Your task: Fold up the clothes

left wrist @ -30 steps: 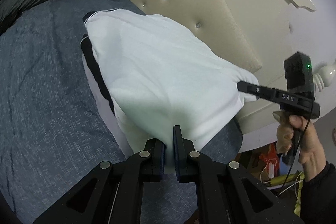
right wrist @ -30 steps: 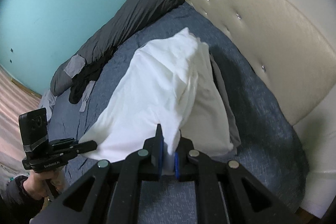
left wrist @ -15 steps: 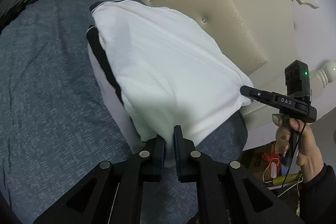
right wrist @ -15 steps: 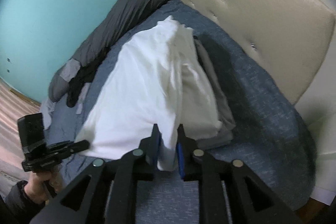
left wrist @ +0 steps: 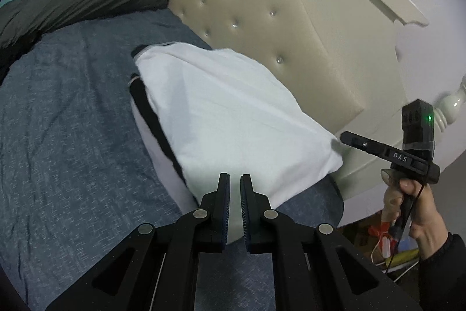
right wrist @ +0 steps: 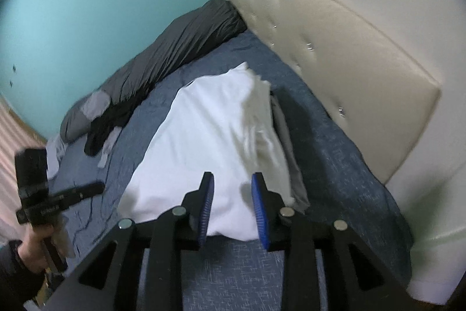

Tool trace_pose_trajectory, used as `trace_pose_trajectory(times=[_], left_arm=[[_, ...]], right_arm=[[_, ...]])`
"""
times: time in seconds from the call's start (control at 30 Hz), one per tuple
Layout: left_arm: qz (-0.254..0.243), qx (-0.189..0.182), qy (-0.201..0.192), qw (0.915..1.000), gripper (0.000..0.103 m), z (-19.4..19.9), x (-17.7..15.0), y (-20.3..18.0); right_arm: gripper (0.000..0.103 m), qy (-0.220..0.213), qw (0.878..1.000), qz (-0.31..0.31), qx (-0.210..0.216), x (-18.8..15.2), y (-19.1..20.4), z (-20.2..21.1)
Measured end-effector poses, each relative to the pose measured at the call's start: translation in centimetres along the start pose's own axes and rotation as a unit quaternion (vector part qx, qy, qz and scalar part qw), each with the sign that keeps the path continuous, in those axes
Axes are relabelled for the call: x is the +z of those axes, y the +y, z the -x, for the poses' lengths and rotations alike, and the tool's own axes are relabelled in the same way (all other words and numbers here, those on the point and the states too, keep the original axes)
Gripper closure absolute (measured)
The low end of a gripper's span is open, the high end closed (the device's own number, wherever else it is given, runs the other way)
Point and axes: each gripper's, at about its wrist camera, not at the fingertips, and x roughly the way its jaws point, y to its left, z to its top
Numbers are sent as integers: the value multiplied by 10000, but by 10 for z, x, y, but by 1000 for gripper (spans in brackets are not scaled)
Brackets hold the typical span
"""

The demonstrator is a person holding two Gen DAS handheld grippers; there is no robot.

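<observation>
A white garment [left wrist: 233, 112] with black trim lies folded on the blue bedspread [left wrist: 58, 136], close to the headboard. My left gripper [left wrist: 234, 179] is shut on its near edge, and pale cloth fills the narrow gap between the pads. My right gripper [right wrist: 233, 179] hovers over the garment's [right wrist: 204, 142] other near corner. Its jaws are opening; the cloth lies below and between them, and the blue pads [right wrist: 259, 203] do not press on it. A pale grey garment [right wrist: 291, 165] shows under the white one's right side.
A cream tufted headboard [left wrist: 276, 34] rises just beyond the garment. A dark grey duvet [right wrist: 180, 48] and black clothes [right wrist: 104, 127] lie along the far side of the bed by the teal wall. Clutter [left wrist: 387, 241] sits on the floor past the bed's corner.
My right gripper's jaws have parted and let go of the white cloth, which has dropped flat onto the bed. The left gripper keeps its hold on the near edge.
</observation>
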Motion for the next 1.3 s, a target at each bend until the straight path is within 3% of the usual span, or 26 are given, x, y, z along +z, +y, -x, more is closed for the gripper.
trace_pose_trajectory(times=[0.33,0.43,0.6,0.7,0.97,1.2,1.3], left_arm=[[-96,34,357,9993,95,-36,-17,5],[-118,29,284,9995,95,-30,-16,9],[-57,6,162,9999,95,-25,-7,15],[-89,17,154,9998,95,-30,-3,18],[-268,-40,148,9995,95,-40,3,22],[-487,-81,152,9987,95,-41,2,20],[-479,-139,155,9986,95,-42,1,23]], right_arm=[[79,304,9991,-137,-270,-10,-14,-38],[79,137,9998,-95,-131,-4,-15,-30],[76,-219,9988,-436,-54,31,-25,-22],[70,-51,9989,-434,-139,53,-23,-38],[67,533,9977,-74,-407,100,-8,-88],[67,760,9951,-62,-624,129,-12,-123],[67,786,9954,-135,-526,135,-17,-135]])
